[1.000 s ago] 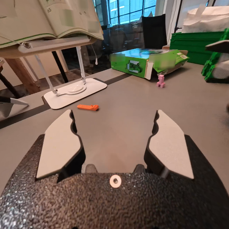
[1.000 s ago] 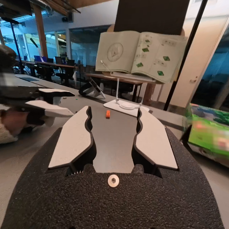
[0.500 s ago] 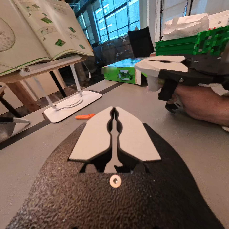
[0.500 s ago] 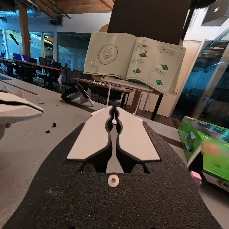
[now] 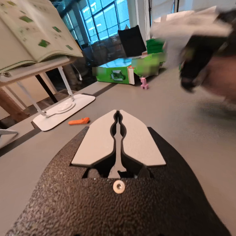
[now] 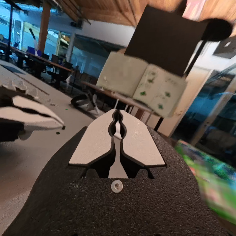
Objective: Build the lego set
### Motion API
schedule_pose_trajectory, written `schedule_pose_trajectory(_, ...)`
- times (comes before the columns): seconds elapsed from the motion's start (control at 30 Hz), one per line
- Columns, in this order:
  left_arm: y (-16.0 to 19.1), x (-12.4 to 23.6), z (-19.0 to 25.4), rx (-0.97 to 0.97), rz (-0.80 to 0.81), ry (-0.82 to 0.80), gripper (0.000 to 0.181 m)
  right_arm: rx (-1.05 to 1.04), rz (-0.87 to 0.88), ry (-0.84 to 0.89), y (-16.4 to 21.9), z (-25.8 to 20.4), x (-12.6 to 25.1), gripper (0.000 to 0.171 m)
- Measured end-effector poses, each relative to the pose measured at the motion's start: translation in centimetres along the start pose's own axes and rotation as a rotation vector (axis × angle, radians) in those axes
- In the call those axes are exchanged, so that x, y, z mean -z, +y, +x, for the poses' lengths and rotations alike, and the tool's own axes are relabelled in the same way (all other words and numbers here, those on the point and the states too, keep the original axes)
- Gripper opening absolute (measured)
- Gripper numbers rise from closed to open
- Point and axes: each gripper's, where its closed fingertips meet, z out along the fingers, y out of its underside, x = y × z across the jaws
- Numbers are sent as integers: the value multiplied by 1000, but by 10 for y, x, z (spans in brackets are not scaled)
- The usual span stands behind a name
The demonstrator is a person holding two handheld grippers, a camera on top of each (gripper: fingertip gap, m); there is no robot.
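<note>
Both grippers are closed on nothing above the grey table (image 5: 159, 114); the left gripper (image 5: 118, 111) has its tips together, and the right gripper (image 6: 117, 110) likewise; ahead and left of the left gripper lies an orange brick separator (image 5: 79, 122), near the white book stand base (image 5: 63, 111); farther off, a pink lego figure (image 5: 144, 83) stands just beside the green lego box (image 5: 114, 75).

A: Left gripper (image 5: 118, 112): rough black speckled body, two flat pale-grey fingers (image 5: 97, 143) with black wavy inner edges, one silver hex screw (image 5: 119, 187) low at centre.

B: Right gripper (image 6: 117, 111): same black grained shell, same grey fingers (image 6: 137, 144), same socket screw (image 6: 116, 186).
</note>
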Motion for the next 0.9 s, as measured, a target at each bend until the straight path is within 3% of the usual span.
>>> schedule_pose_trajectory(0.1,0,0,1,-49,14,-3,0,152,24,92,-45,72,53,0)
schedule_pose_trajectory(0.2,1,-1,3,-111,5,-10,0,339,-95,330,-45,211,122,0)
schedule_pose_trajectory(0.27,4,-3,5,-140,-14,-6,0,390,-307,492,-13,316,171,3)
schedule_pose_trajectory(0.37,6,-5,2,-177,-29,-32,0,250,-685,517,71,420,226,34)
schedule_pose_trajectory(0.5,13,-6,-11,-199,-84,-122,0,8,-931,338,153,459,249,64)
schedule_pose_trajectory(0.57,15,-7,-15,-214,-103,-154,0,-9,-1013,259,173,464,251,68)
schedule_pose_trajectory(0.73,21,-11,-17,-279,-163,-197,0,46,-1040,124,178,459,238,59)
schedule_pose_trajectory(0.8,23,-12,-15,-315,-176,-197,0,66,-1173,84,188,450,249,57)
schedule_pose_trajectory(0.9,23,-14,-11,-361,-184,-191,0,51,-1157,94,175,439,251,63)
